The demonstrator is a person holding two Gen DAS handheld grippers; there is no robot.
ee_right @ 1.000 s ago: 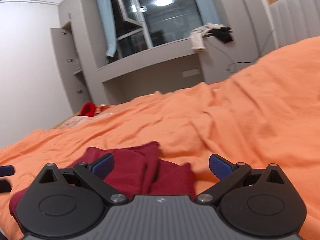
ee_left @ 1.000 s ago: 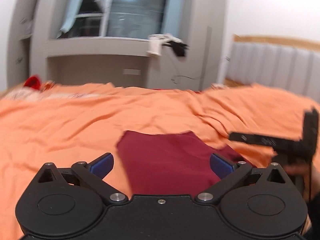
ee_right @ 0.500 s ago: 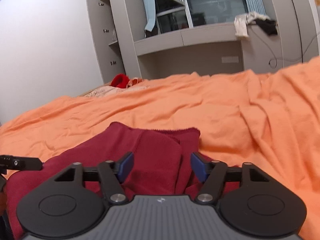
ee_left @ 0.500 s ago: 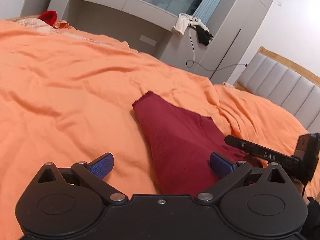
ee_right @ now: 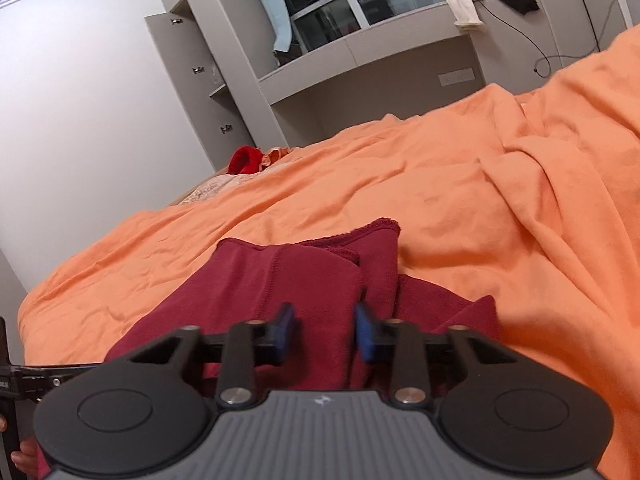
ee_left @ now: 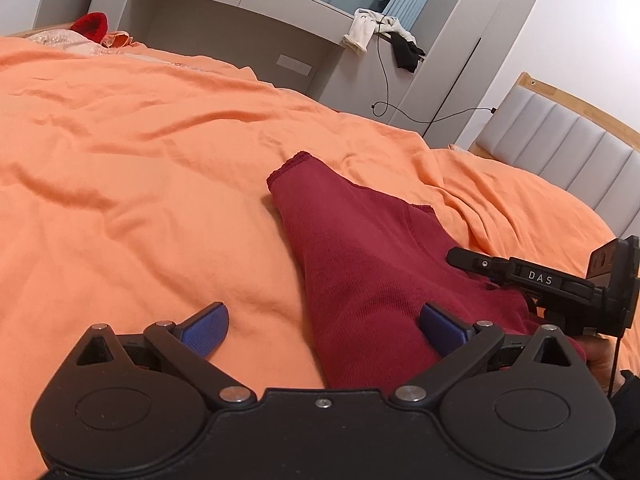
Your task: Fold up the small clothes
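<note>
A dark red knitted garment (ee_left: 360,264) lies partly folded on the orange bedsheet (ee_left: 140,160). My left gripper (ee_left: 322,312) is open wide, low over the garment's near left edge, one pad over the sheet and the other over the cloth. My right gripper (ee_right: 324,316) is closing, with a raised fold of the garment (ee_right: 304,280) between its blue pads, which still stand a little apart. In the left wrist view one of its fingers (ee_left: 480,264) reaches in from the right onto the garment.
A grey padded headboard (ee_left: 560,152) stands at the right. Behind the bed are grey cabinets with a window ledge holding white and black clothes (ee_left: 362,32). A red item (ee_right: 244,160) lies at the bed's far edge. A hand (ee_left: 600,356) holds the right gripper.
The right gripper's jaws have narrowed from wide open to close around the garment's fold. The left gripper has come down and rolled, now lower by the garment's left edge.
</note>
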